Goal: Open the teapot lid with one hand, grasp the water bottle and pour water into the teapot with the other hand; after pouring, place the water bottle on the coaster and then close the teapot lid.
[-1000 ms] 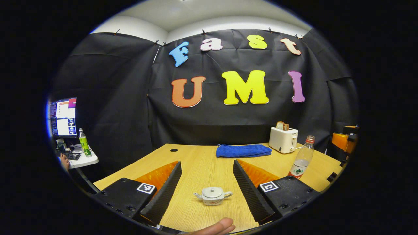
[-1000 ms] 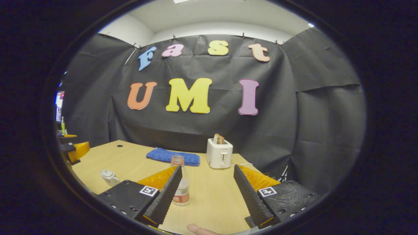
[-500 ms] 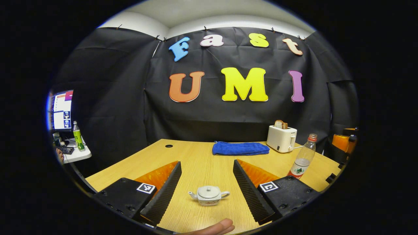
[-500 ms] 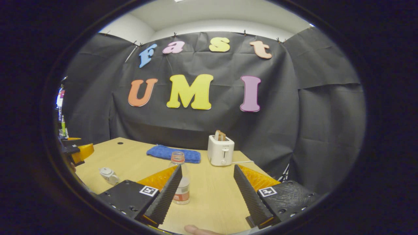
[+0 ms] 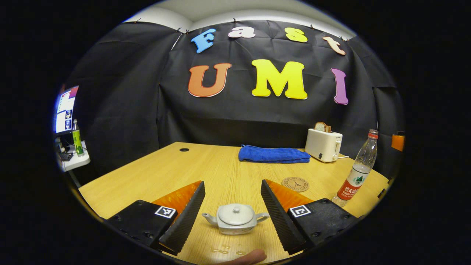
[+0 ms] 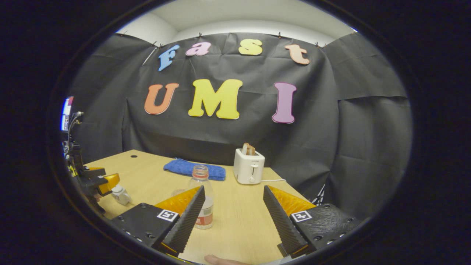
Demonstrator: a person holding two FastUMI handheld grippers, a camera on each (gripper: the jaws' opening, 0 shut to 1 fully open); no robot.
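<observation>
Directly ahead of the left gripper point(image 5: 232, 206), between its widely parted fingers, the small white ceramic teapot point(image 5: 235, 219) was seen resting on the pale wooden table point(image 5: 154, 176), its domed lid with a small knob point(image 5: 236, 213) seated in place. Its long axis was laid across the jaw gap, spout toward the left finger and handle toward the right; neither finger was touching it. A few water drops point(image 5: 224, 250) were seen on the wood just in front of it. Farther right, the round brown coaster point(image 5: 295, 184) lay bare, and beyond it the clear plastic water bottle with a red label point(image 5: 357, 170) stood upright, well apart from the teapot. In the right gripper view, that bottle point(image 6: 204, 206) stood partly behind the left finger of the right gripper point(image 6: 232, 209), whose jaws were likewise spread wide and empty. The lid was judged nearer the left gripper, the bottle nearer the right.
</observation>
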